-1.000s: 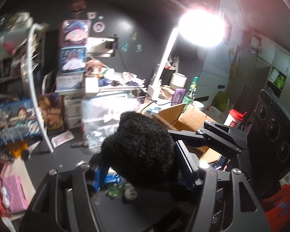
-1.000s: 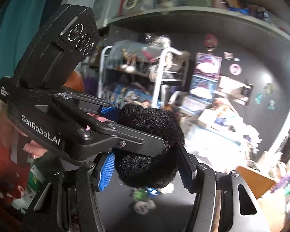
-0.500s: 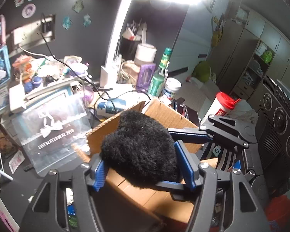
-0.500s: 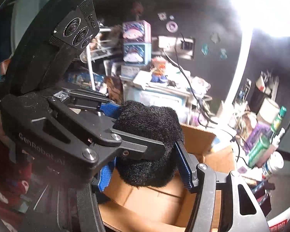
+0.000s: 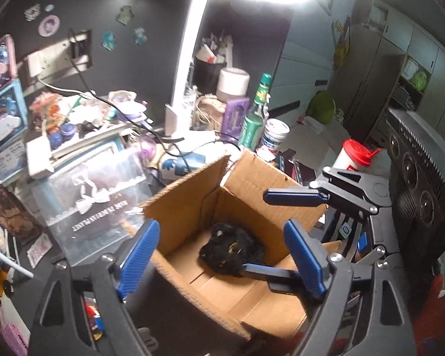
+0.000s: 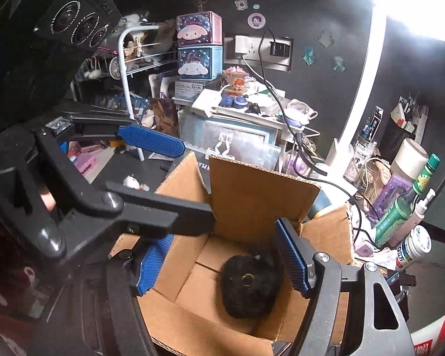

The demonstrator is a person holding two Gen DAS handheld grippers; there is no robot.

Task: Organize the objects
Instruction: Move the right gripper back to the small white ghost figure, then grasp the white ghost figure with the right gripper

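A black furry object [image 5: 233,249] lies on the floor of an open cardboard box [image 5: 190,195]. It also shows in the right wrist view [image 6: 249,284] inside the same box [image 6: 261,195]. My left gripper [image 5: 222,261] is open and empty above the box. My right gripper [image 6: 222,267] is open and empty above the box too. The two grippers cross each other over the box opening.
A clear plastic case [image 5: 89,204] stands left of the box. A green bottle [image 5: 253,118], a white tub [image 5: 274,136] and a red-lidded cup [image 5: 351,157] stand behind it. A white lamp pole [image 6: 359,89] rises at the back. Cables and clutter cover the desk.
Both grippers carried the black furry object from the left to over the box, then opened. The object dropped and now lies inside the box.
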